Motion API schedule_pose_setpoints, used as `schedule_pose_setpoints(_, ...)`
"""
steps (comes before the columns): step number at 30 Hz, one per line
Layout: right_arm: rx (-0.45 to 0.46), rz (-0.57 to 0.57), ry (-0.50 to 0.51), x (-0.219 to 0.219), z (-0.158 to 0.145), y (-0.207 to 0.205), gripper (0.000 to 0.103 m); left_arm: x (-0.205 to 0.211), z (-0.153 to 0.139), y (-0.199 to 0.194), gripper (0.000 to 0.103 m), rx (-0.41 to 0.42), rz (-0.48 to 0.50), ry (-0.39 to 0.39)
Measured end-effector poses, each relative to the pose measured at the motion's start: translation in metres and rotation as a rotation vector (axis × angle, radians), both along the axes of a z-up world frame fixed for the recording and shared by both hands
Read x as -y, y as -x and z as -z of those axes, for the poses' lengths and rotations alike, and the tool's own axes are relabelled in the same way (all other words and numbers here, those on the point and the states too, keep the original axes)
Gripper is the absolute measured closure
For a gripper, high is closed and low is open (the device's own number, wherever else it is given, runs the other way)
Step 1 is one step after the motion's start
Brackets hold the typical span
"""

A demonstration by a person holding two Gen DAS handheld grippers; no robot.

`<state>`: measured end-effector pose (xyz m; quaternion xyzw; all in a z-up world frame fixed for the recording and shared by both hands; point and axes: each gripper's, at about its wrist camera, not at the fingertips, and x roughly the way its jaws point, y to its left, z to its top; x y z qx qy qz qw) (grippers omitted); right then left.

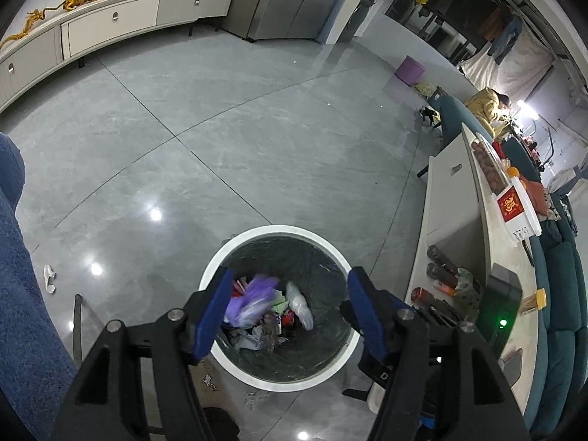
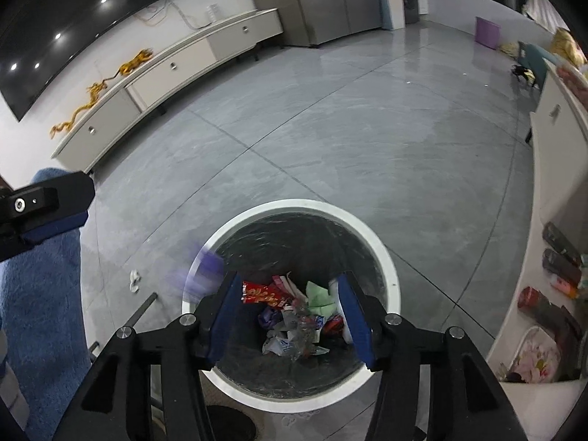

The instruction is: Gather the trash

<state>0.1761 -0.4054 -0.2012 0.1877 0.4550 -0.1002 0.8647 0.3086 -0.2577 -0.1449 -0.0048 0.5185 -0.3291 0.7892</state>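
Grey tiled floor (image 1: 239,128), open living room, white low cabinet (image 1: 110,25) along the far wall. White-rimmed trash bin (image 1: 217,268) with a dark liner sat on the floor just beside the near end of the long white surface (image 1: 477,250) on the right.

Both grippers hung over the bin mouth, aimed down into it, probably so anything let go lands inside. Left gripper (image 1: 290,312) fingers were spread, nothing between them. Right gripper (image 2: 290,316) fingers were spread too, empty.

A purple bag (image 1: 253,297) showed motion-blurred at the bin's left rim, just off the left gripper's left finger; the right wrist view put it at the rim too. Looked mid-drop; landing inside is likely, not certain.

Bin already held wrappers: a red packet (image 2: 261,294), a green scrap (image 2: 318,294), clear plastic.

Still out: a crumpled white tissue (image 1: 49,279) on the floor left of the bin, next to the blue rug (image 1: 22,275). Smaller scraps lay on the floor at the bin's near side. A thin metal bar (image 2: 141,310) stood between tissue and bin and could get in the way of that reach. Bottles and clutter sat on the surface's near end.
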Motion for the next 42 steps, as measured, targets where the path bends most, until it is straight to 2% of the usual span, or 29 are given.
schedule_pose_setpoints(5,0.015,0.032,0.049,-0.005,-0.021,0.022,0.051,-0.011,-0.01,0.012,0.04,0.011,-0.017,0.018)
schedule_pose_setpoints(9,0.053,0.035,0.089,-0.018,-0.046,0.041,0.051,-0.033,-0.031,0.033,0.04,0.08,-0.059,0.017)
schedule_pose_setpoints(16,0.143,-0.028,0.182,-0.067,-0.1,0.072,0.041,-0.095,-0.076,0.083,0.04,0.228,-0.187,0.012)
schedule_pose_setpoints(22,0.215,-0.065,0.207,-0.101,-0.137,0.102,0.035,-0.148,-0.108,0.137,0.04,0.361,-0.248,-0.066)
schedule_pose_setpoints(28,0.277,-0.145,0.281,-0.147,-0.176,0.128,0.026,-0.208,-0.126,0.183,0.04,0.46,-0.322,-0.122)
schedule_pose_setpoints(33,0.329,-0.164,0.313,-0.172,-0.199,0.147,0.019,-0.262,-0.14,0.219,0.039,0.532,-0.412,-0.15)
schedule_pose_setpoints(34,0.333,-0.163,0.316,-0.175,-0.201,0.149,0.017,-0.269,-0.142,0.223,0.038,0.542,-0.424,-0.154)
schedule_pose_setpoints(36,0.338,-0.155,0.319,-0.183,-0.203,0.153,0.016,-0.287,-0.148,0.236,0.023,0.569,-0.461,-0.158)
schedule_pose_setpoints(40,0.343,-0.162,0.327,-0.205,-0.201,0.16,0.011,-0.313,-0.156,0.259,0.019,0.614,-0.505,-0.148)
schedule_pose_setpoints(42,0.349,-0.172,0.33,-0.213,-0.199,0.166,0.01,-0.323,-0.159,0.27,0.013,0.627,-0.528,-0.153)
